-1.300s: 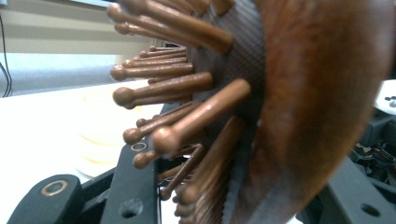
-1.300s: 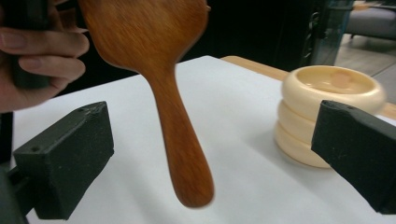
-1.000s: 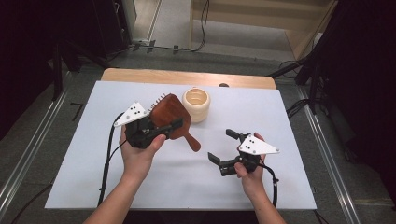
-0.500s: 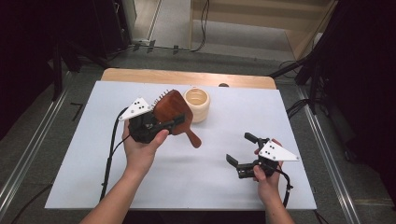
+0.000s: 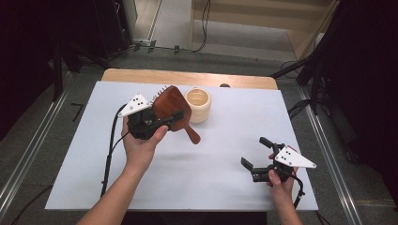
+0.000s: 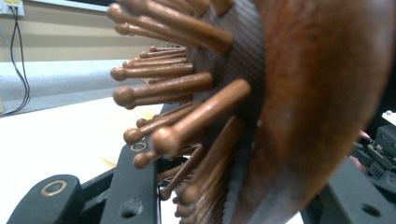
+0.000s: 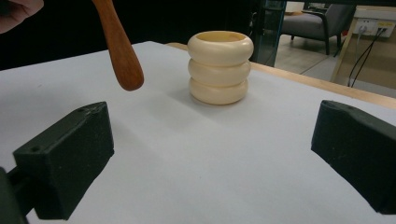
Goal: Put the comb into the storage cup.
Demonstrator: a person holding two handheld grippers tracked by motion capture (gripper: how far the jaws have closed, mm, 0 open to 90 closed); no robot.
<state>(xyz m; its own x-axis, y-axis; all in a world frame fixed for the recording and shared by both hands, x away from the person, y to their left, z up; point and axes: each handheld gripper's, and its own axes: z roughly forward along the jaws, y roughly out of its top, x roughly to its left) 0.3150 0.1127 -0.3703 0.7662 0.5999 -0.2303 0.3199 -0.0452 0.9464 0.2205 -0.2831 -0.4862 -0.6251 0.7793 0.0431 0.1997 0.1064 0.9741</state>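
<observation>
The left tool [image 5: 162,123] is clamped on a brush [image 5: 171,107] beside a cup [image 5: 197,105]; the right tool [image 5: 256,157], near right, gapes.

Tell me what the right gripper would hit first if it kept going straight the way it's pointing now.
Probably the cream cup. It stands upright ahead of the open right gripper, with bare table between. The hairbrush handle hangs off to one side, likely missed; depth is hard to judge.

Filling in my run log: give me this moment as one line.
left gripper: shut on brown wooden hairbrush, lifted | right gripper: open, holds nothing | cream ribbed cup: upright on white table
</observation>
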